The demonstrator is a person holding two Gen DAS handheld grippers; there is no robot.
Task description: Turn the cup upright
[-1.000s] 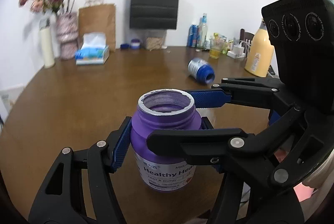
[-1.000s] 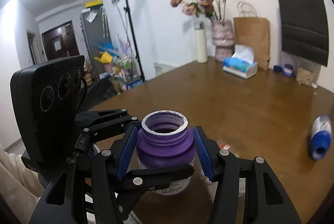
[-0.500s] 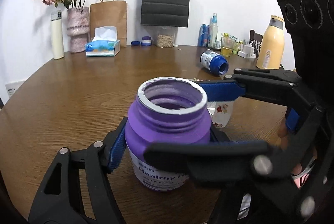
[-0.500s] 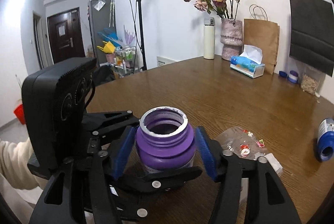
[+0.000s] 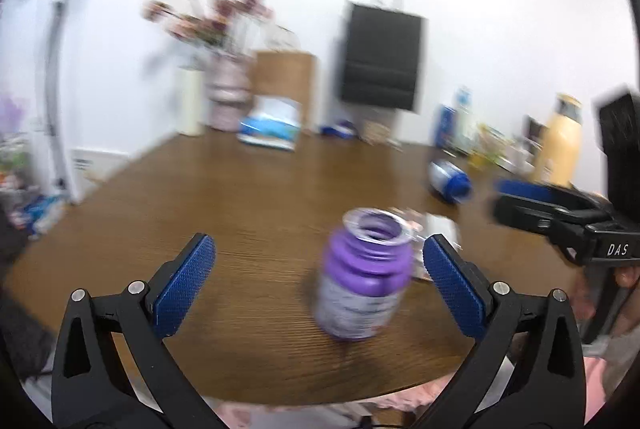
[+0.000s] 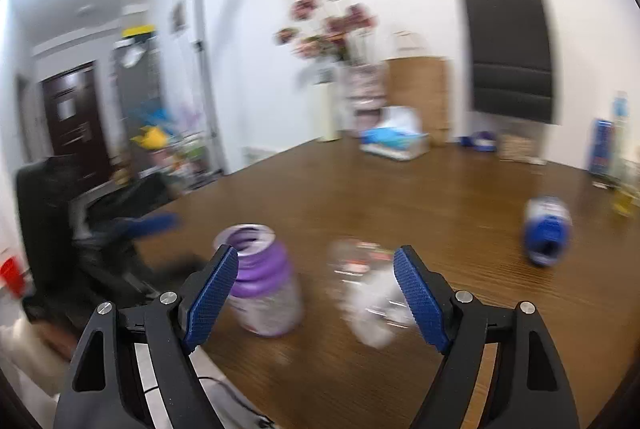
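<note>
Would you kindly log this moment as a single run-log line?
purple jar: upright on table, mouth up | left gripper: open, not touching | right gripper: open, empty | blue bottle: lying on its side

A blue bottle [image 5: 449, 182] lies on the wooden table [image 5: 256, 189], near a crumpled wrapper [image 6: 370, 293].

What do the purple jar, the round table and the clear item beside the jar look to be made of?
Purple wide-mouthed jar: likely matte plastic, opaque, moulded ribs, pale label. Round brown table: wood or wood veneer, grain lines, soft sheen. Clear crumpled item: probably thin transparent plastic; blur leaves it uncertain.
</note>
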